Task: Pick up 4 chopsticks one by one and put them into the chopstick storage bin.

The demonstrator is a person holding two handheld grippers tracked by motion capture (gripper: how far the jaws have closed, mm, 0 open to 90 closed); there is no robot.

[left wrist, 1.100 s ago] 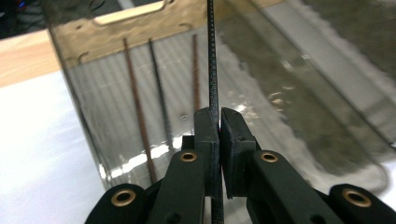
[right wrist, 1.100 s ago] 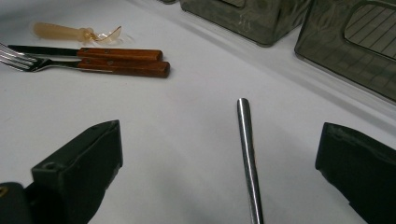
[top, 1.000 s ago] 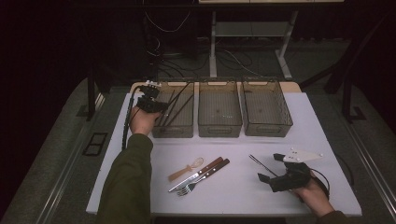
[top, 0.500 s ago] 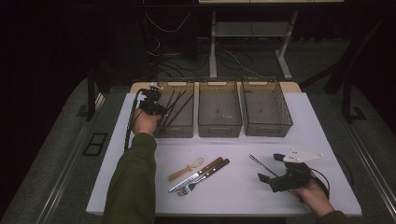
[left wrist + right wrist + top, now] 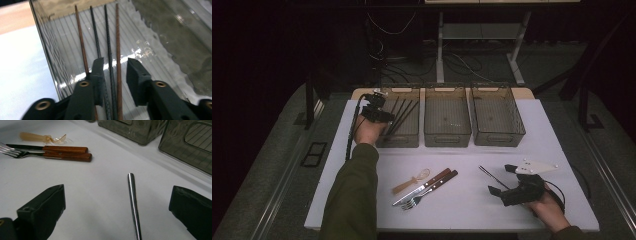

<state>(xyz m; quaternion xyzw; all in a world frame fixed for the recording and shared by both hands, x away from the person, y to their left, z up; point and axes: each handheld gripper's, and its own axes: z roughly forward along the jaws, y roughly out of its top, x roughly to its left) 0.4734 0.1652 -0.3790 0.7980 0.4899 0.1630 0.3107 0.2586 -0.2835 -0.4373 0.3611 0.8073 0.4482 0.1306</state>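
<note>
The left claw, over the left bin at ten o'clock, has just been spreading; two chopsticks lie loose between its pads, unpinched, on the bin floor. The hand has kept still. The right claw rests wide apart at four o'clock, a metal chopstick between its jaws. No writing legible. White table, dark room.

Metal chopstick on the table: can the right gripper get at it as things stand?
Probably yes. The metal chopstick lies bare on the table between the right gripper's open fingers, nothing in between.
</note>
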